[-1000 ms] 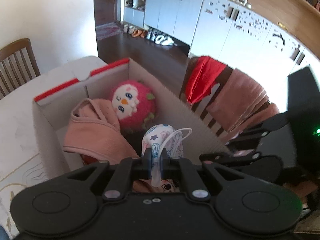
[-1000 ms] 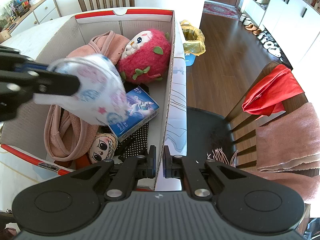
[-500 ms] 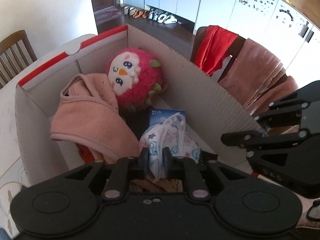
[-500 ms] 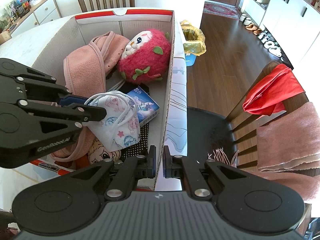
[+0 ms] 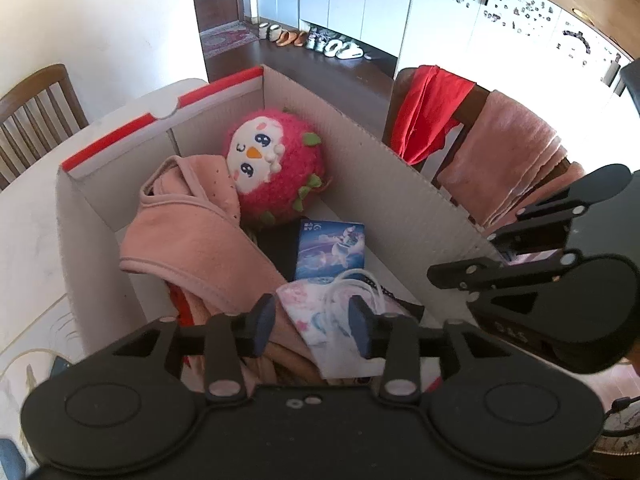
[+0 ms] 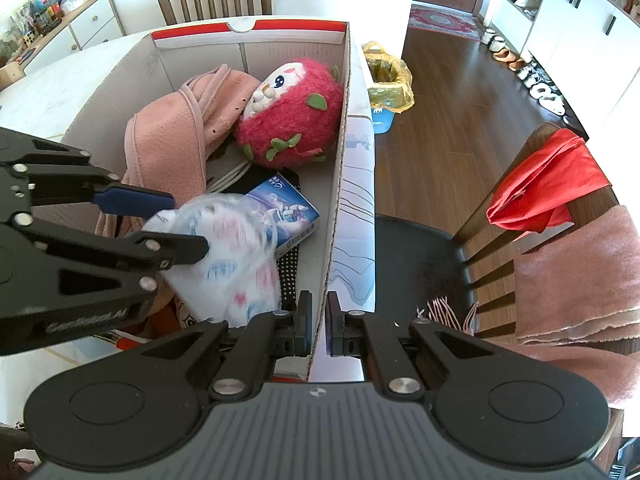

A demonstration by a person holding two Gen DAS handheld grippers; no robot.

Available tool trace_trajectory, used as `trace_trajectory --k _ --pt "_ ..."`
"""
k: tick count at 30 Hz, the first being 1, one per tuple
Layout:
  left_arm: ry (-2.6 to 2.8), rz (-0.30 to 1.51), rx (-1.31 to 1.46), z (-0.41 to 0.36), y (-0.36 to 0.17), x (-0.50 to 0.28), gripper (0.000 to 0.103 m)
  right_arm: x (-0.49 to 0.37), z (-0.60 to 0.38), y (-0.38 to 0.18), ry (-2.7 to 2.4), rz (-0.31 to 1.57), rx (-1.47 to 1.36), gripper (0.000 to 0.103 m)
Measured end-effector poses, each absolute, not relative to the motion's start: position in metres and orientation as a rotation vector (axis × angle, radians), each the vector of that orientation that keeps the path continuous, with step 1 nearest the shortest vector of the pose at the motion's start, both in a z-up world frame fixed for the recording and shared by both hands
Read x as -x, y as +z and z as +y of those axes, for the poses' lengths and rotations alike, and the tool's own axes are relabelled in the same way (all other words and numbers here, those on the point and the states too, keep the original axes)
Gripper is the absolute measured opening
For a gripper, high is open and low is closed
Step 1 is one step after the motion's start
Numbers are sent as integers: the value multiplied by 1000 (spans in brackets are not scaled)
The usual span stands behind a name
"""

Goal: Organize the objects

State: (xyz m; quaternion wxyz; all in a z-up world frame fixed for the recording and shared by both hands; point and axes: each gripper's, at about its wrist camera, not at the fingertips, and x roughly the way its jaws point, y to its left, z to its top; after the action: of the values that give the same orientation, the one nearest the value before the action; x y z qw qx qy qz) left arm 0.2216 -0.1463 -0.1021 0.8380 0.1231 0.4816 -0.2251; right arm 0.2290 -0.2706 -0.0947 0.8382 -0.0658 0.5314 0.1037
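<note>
Cardboard box (image 6: 342,184) on table (image 5: 28,216), right tongs (image 6: 319,320) clamped on its side wall; pink cloth (image 5: 188,236), plush (image 5: 276,168), blue carton (image 5: 330,250) inside; left tongs (image 5: 312,320) just opening, face mask (image 5: 332,316) loose between them, in box

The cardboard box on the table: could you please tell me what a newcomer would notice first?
A fuzzy pink strawberry plush with a bird face sits at the far end of the red-trimmed cardboard box, beside a pink fleece cloth. Nearer, a patterned white face mask lies between the left gripper's just-opened fingers.
</note>
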Motion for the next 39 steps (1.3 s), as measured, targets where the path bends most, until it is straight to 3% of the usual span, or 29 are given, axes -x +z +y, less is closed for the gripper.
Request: trace_trajectory --k 9,25,30,39 --pt "-410 953 -209 -130 -75 -209 62 -230 -270 -92 226 1120 144 6" --pt "-264 916 -161 -113 -73 -187 69 -221 -278 -83 275 1087 164 9" --pt "-261 865 -153 -107 -61 -177 81 -217 -281 -79 275 1070 156 9" --pt "-319 788 -146 -95 -42 -154 89 -196 -287 -48 213 986 121 9"
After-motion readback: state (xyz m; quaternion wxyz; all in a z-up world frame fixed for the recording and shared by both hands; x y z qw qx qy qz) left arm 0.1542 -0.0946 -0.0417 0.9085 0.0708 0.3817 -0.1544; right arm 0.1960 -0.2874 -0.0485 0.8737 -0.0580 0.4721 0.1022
